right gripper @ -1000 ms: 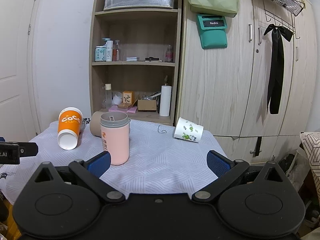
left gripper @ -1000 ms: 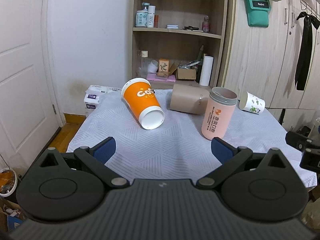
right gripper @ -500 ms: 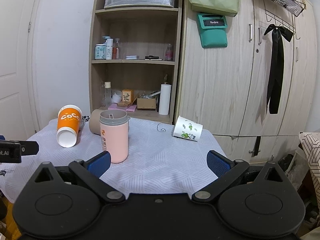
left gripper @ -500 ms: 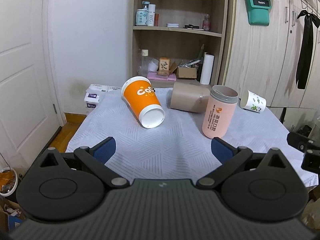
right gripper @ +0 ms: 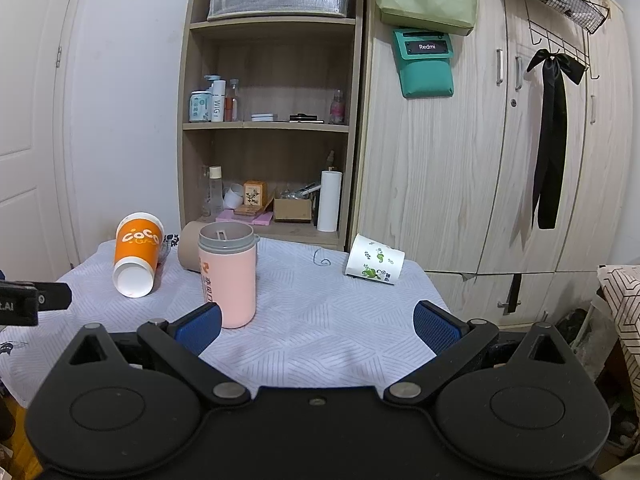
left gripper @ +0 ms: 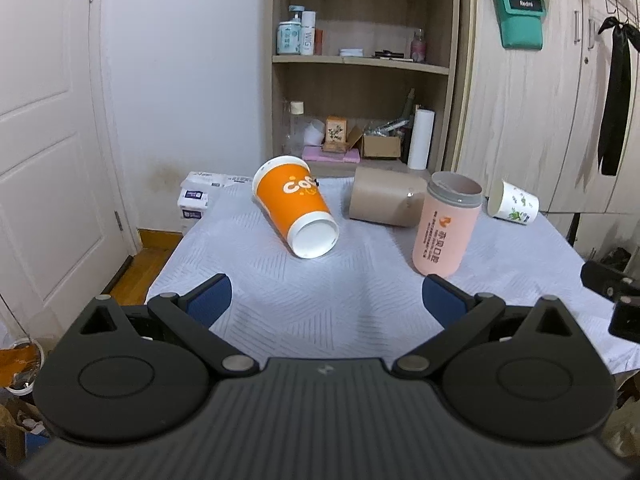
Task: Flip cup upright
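Little change since the earlier frames: both views creep slightly closer to the table (left gripper: 256,264), cups unmoved. Left gripper (left gripper: 326,295) and right gripper (right gripper: 316,322) both spread wide, holding nothing, above the near edge. Orange cup (left gripper: 294,210) lies on its side toward the far left corner, base facing the near edge. Pink tumbler (left gripper: 446,226) stands upright mid-table. Brown cup (left gripper: 384,202) and white cup (right gripper: 374,265) lie tipped along the far edge.

An orange cup (left gripper: 294,208) with white lettering and a white base was seen. A pink cup (left gripper: 447,228) carried a grey rim and orange print. A plain brown cup (left gripper: 384,202) and a white cup (right gripper: 374,265) patterned with green leaves were noted. The tablecloth (left gripper: 320,304) was white with fine grey chevron lines. Blue finger pads (right gripper: 200,326) were observed.
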